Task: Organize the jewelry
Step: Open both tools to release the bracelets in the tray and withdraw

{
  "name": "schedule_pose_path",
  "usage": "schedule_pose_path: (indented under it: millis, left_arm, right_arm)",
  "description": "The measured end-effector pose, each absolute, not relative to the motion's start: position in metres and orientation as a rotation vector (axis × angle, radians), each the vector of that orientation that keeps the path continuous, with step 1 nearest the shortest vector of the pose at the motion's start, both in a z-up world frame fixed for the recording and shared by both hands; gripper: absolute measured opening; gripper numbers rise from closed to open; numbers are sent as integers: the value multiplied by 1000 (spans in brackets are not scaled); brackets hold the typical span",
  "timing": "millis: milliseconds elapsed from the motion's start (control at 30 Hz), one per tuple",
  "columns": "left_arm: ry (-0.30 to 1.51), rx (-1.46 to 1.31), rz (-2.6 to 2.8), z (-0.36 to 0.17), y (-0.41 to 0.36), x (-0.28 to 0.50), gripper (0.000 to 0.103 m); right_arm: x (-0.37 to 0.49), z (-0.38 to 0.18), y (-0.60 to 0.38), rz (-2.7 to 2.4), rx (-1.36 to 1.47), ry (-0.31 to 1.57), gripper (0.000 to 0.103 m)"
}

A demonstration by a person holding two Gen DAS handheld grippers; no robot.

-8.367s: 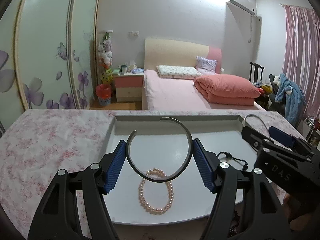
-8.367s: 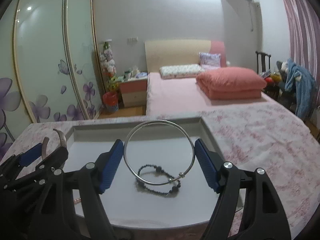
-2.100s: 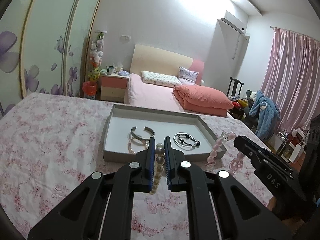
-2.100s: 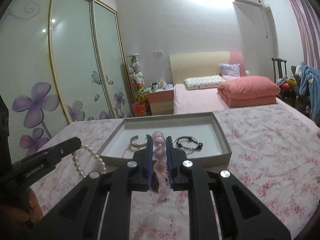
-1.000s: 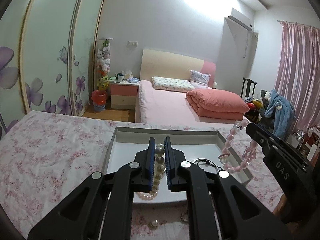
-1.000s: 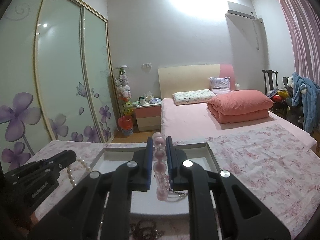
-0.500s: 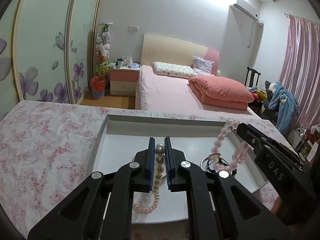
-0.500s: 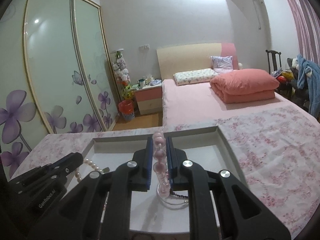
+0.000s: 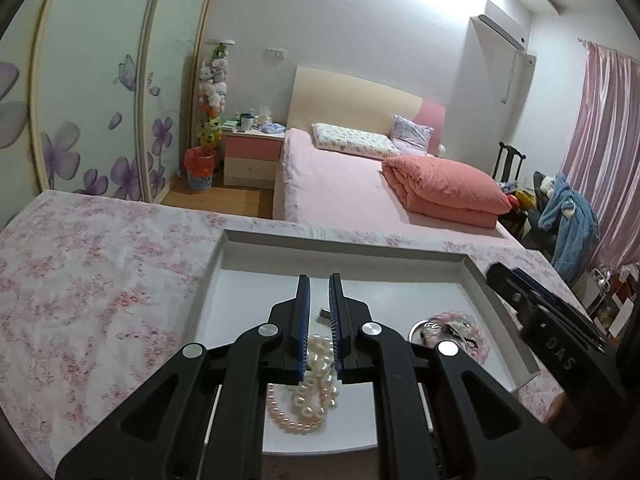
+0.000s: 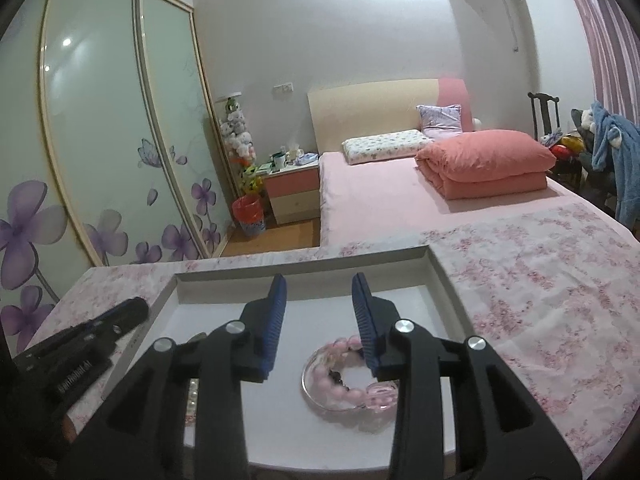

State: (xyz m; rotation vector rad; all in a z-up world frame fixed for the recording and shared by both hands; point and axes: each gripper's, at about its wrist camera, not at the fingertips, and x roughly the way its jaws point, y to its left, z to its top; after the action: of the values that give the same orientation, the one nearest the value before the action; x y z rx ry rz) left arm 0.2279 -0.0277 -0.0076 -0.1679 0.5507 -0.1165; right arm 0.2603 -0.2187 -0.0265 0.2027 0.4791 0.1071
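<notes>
Here, left gripper (image 9: 318, 312) clamped on pearl strand (image 9: 316, 364), right gripper (image 10: 319, 304) opening, pink bracelet (image 10: 348, 376) lying free below.

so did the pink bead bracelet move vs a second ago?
Yes. It hung clamped in the right gripper above the tray; now the pink bead bracelet lies on the tray floor below the opening jaws, over a silver bangle.

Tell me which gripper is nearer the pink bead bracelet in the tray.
Right. The right gripper hangs directly over the pink bead bracelet, jaws opening; the left gripper is off to its side, gripping the white pearl strand.
</notes>
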Motion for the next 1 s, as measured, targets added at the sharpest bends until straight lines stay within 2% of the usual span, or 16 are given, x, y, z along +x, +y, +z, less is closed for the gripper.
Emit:
schedule_pose_path:
  millis: [433, 633, 700, 833, 1000]
  left_arm:
    - [513, -178, -99, 10, -6, 191, 11]
    - [525, -168, -107, 6, 8, 161, 12]
    - [543, -168, -103, 0, 15, 152, 16]
    - [589, -171, -79, -17, 30, 138, 32]
    - [643, -183, -50, -33, 47, 132, 37]
  right_arm:
    - [215, -7, -225, 101, 173, 460, 35]
    - [186, -23, -225, 144, 140, 556, 35]
    - [177, -38, -226, 176, 135, 629, 35]
    - [161, -63, -218, 236, 110, 741, 35]
    - [147, -82, -204, 295, 74, 819, 35]
